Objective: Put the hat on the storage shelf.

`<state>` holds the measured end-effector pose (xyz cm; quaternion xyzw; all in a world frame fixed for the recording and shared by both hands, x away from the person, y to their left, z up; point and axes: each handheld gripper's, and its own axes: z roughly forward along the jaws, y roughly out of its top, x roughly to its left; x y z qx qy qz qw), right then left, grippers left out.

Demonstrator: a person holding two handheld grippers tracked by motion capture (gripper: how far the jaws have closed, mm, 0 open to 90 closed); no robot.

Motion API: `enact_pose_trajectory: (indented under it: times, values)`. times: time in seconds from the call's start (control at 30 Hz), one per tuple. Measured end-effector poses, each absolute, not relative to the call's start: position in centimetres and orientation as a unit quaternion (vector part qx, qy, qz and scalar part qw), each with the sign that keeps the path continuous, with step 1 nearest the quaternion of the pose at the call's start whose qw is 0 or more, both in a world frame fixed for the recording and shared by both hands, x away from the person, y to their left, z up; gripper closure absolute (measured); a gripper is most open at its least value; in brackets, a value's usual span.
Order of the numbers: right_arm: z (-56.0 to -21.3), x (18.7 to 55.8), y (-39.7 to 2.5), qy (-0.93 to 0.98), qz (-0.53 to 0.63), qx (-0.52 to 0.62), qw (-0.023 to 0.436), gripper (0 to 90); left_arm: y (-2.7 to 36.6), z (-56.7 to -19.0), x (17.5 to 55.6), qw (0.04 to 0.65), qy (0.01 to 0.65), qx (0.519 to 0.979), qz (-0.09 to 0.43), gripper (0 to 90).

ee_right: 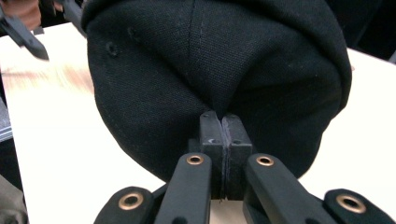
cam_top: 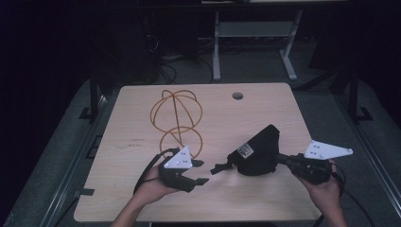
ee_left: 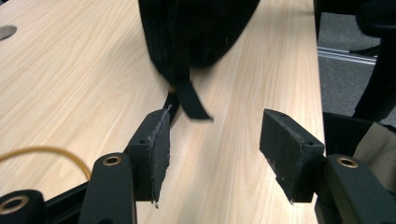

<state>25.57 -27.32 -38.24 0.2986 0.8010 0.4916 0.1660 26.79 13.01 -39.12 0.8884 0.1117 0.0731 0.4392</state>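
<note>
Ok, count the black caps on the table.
1. The black cap lies right of centre on the table, its fabric pinched in the right gripper; the open left gripper faces its strap.

Black cap [cam_top: 257,151] (white label), yellow wire frame [cam_top: 177,118].

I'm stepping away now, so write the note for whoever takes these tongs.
Right tongs: shut on the black cap's fabric, holding it on the table.
Left tongs: open, empty, pointed at the cap's strap, not touching it.
Wire stand: upright behind the left tongs, nothing on it.
Done: cap gripped on one side.
Left: probably catch the strap side, then lift the cap, maybe onto the stand.
</note>
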Motion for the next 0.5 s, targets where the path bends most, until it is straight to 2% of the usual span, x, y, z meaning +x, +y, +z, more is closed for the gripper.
enact_pose_trajectory:
  times: [0.33, 0.5]
  values:
    - [-34.9, 27.3, -26.5, 0.815, 0.48, 0.272, 0.175, 89.7, 14.5, -41.7, 26.0, 0.442, 0.131, 0.882, 0.091, 39.8]
    - [-33.2, 28.1, -25.7, 0.818, 0.485, 0.263, 0.161, 89.7, 14.9, -42.3, 26.0, 0.448, 0.144, 0.878, 0.085, 40.1]
